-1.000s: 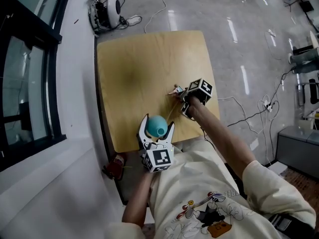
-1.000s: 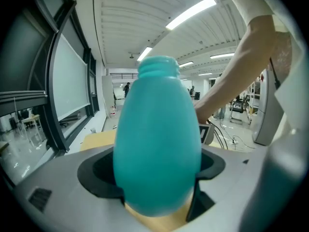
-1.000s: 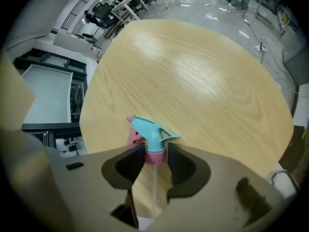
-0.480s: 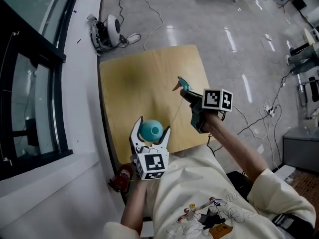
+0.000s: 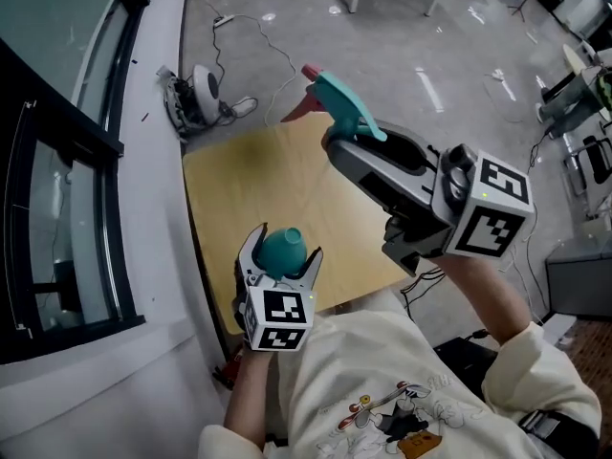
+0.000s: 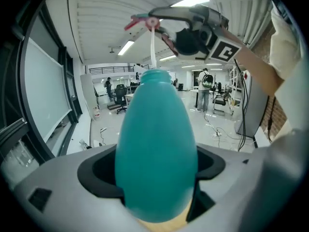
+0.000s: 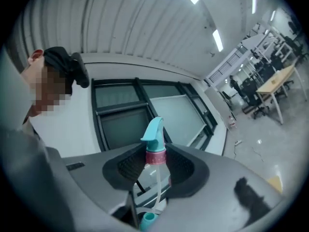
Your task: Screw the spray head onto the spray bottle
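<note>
My left gripper [image 5: 284, 247] is shut on the teal egg-shaped spray bottle [image 5: 283, 251], held upright over the front edge of the wooden table [image 5: 249, 185]. In the left gripper view the bottle [image 6: 155, 149] fills the space between the jaws, its open neck pointing up. My right gripper [image 5: 337, 130] is raised high, shut on the teal spray head [image 5: 339, 103] with its pink nozzle. The head [image 6: 145, 21] hangs above the bottle, and its white dip tube [image 6: 153, 42] reaches down to the neck. In the right gripper view the pink collar [image 7: 156, 157] sits between the pads, with the bottle neck [image 7: 147, 220] below.
A white device [image 5: 206, 98] and cables lie on the grey floor beyond the table. A dark window frame [image 5: 57, 161] runs along the left. Desks and chair legs stand at the far end of the room.
The right gripper has picked the spray head up off the table and carried it high, over the bottle. The left gripper kept its hold on the bottle near the table's front edge.
</note>
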`<state>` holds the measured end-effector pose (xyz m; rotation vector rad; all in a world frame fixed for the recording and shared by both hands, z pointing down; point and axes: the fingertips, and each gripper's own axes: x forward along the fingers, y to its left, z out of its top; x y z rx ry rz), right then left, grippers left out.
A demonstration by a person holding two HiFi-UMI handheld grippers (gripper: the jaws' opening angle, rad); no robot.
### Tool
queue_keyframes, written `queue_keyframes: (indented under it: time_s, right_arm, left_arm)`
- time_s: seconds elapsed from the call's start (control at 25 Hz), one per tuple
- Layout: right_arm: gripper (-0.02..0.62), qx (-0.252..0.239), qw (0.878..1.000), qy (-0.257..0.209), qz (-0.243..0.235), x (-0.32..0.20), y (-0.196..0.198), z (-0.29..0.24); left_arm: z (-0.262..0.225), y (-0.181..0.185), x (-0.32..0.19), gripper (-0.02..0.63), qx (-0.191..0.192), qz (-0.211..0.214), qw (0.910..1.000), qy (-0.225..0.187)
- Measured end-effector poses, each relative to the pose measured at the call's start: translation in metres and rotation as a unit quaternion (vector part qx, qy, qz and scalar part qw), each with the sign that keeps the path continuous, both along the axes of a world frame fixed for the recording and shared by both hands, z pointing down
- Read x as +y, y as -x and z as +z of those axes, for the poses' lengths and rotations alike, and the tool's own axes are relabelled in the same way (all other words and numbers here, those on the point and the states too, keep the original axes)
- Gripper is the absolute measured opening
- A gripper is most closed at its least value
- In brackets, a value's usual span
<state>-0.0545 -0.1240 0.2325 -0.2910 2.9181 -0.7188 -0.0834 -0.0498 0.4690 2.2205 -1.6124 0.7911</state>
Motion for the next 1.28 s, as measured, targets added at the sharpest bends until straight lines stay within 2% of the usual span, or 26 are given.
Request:
queue_keyframes:
  time_s: [0.16,0.28,0.4,0.68,0.84,0.96,1.16,1.28]
  right_arm:
    - [0.129,-0.006,0.998,-0.054,-0.033,0.033,0.012,-0.024]
    - [0.129,0.011,0.995,-0.081,-0.050,0.044,0.019,-0.026]
    - [0.129,0.033,0.990,-0.114,-0.071,0.052,0.026,-0.022]
    - [0.129,0.020,0.975,-0.143,-0.166,0.081,0.029,-0.026]
    - [0.129,0.006,0.966,-0.149,-0.209,0.094,0.028,-0.027]
    - [0.129,0.000,0.957,-0.161,-0.241,0.105,0.028,-0.030]
    - [0.129,-0.008,0.933,-0.177,-0.313,0.120,0.020,-0.033]
    - [0.129,-0.019,0.925,-0.182,-0.334,0.125,0.015,-0.035]
  left_arm:
    - [-0.009,0.002,0.002,0.426,0.014,0.004,0.9999,-0.003]
    - [-0.029,0.001,-0.001,0.426,0.038,0.004,0.9992,-0.006]
    - [-0.059,-0.003,-0.005,0.426,0.046,0.018,0.9986,-0.018]
    - [-0.126,-0.016,-0.002,0.426,0.056,0.078,0.9945,-0.042]
    - [-0.147,-0.021,0.004,0.426,0.061,0.104,0.9909,-0.059]
    - [-0.154,-0.024,0.009,0.426,0.061,0.131,0.9874,-0.064]
    - [-0.159,-0.036,0.023,0.426,0.072,0.189,0.9778,-0.055]
    - [-0.160,-0.043,0.028,0.425,0.076,0.209,0.9738,-0.048]
